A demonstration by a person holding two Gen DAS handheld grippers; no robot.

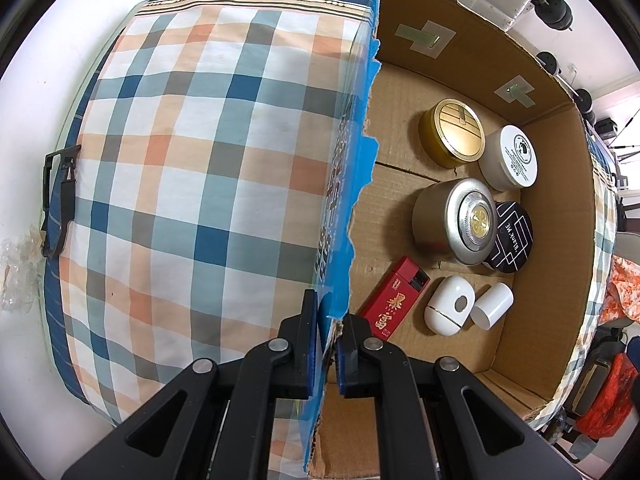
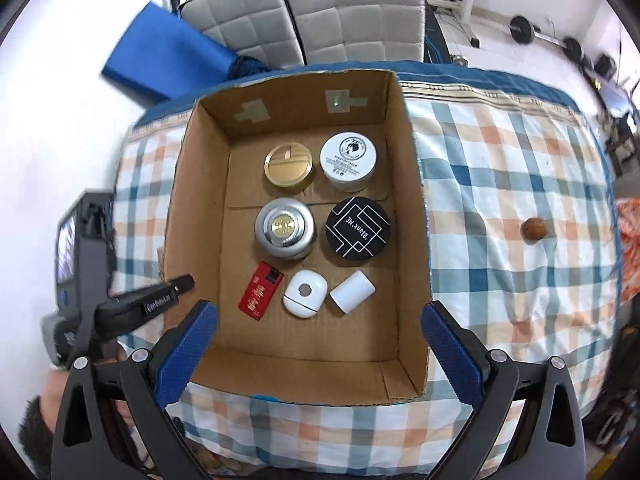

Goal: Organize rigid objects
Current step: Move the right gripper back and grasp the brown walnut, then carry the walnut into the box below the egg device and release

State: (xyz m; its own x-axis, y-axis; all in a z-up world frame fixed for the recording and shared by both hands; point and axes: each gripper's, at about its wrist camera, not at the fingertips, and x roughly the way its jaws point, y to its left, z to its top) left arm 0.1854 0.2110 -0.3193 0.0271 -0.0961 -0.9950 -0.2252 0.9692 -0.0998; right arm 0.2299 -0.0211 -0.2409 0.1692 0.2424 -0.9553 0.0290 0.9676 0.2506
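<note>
Open corrugated cardboard box [image 2: 408, 200] on a table draped in a plaid cloth [image 2: 500, 168] of blue, orange, grey and white checks, with a dark-blue striped border. Raw brown walls, torn blue print on the outer face of the left wall, two tape patches on the far wall.

Inside, three rows of two, from far wall to near wall:
- far row: round gold tin [image 2: 289, 170] with ribbed metallic lid at left; squat cream jar [image 2: 348, 156] with white printed lid at right, small print too fine to read.
- middle row: silver-rimmed round tin [image 2: 284, 227] with gold centre emblem at left; black round tin [image 2: 357, 228] with white geometric lines, lettered "Blank ME", at right, the two touching in the left wrist view.
- near row: flat red box [image 2: 261, 290] with gold Chinese characters at left; glossy white egg-shaped case [image 2: 304, 294] with a grey round dot; plain white cylinder cap [image 2: 353, 292] lying on its side at right.

Small brown ball [image 2: 535, 230] on the cloth, well apart, toward the right edge.

Left gripper [image 1: 330, 344]: black, jaws clamped tight on the box's left wall near the near-left corner.

Right gripper [image 2: 318, 332]: blue pads spread wide, nothing between them, hanging above the box's near wall.
</note>
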